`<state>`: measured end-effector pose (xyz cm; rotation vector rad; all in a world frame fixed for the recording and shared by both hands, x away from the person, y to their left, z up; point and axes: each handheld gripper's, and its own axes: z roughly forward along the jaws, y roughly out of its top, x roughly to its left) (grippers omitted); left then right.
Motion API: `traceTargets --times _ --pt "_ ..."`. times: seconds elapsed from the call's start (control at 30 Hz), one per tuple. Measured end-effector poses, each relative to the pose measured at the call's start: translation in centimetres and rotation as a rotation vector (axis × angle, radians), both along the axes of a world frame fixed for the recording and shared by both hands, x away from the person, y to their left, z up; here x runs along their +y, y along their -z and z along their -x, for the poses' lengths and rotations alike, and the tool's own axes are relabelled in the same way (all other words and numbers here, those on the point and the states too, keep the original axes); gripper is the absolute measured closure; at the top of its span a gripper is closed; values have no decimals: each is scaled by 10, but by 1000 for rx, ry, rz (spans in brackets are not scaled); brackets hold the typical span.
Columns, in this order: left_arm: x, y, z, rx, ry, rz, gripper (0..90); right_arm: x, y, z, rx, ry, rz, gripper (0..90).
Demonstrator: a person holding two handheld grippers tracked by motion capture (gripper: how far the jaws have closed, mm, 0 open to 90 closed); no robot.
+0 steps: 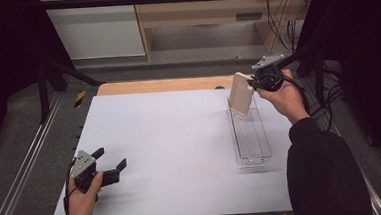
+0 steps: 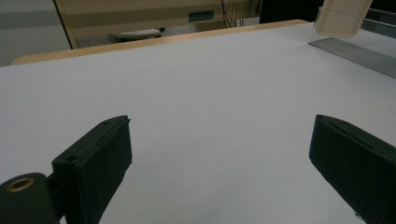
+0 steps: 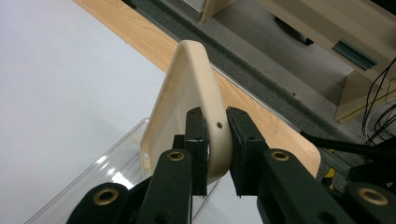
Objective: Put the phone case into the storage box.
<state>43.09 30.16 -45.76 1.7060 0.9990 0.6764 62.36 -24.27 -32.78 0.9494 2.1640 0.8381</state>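
Note:
A cream plastic tray (image 1: 241,100) hangs tilted over the far end of a long clear plastic bin (image 1: 251,135) at the table's right. My right gripper (image 1: 253,83) is shut on the cream tray's rim (image 3: 211,122), with both black pads pressing that edge from either side. The cream tray (image 2: 341,17) and the clear bin (image 2: 359,52) also appear at the top right of the left gripper view. My left gripper (image 1: 112,159) rests near the table's front left corner, jaws wide open over bare white surface (image 2: 210,116), holding nothing.
The white tabletop (image 1: 170,139) lies between the two hands. A wooden strip (image 1: 162,85) runs along its far edge. Metal rails (image 1: 26,157) flank the left side, and cables (image 1: 328,94) hang at the right behind the hand.

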Motion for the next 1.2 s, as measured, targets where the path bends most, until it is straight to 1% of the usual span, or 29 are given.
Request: traceTargets --times 0.17,0.37,0.47,0.6,0.77,0.97,1.2 --pt "2 0 1 0 -8 3 56 0 2 -2 3 1 -2 790" --pt "1 0 0 -1 -5 -1 56 1 4 -4 -6 -7 2 788" --pt "1 0 0 -2 -7 2 56 2 5 -4 -9 -8 -3 787" --pt "4 -2 1 -21 -28 9 56 1 8 -3 -10 -2 -8 787" --pt "6 -2 2 -33 -48 19 56 3 11 -2 -14 -5 -18 786" --pt "6 -3 2 -42 -47 23 55 5 13 -3 -21 -12 -22 785" --pt "6 -3 2 -43 -49 25 55 7 16 -6 -22 -4 -25 781"
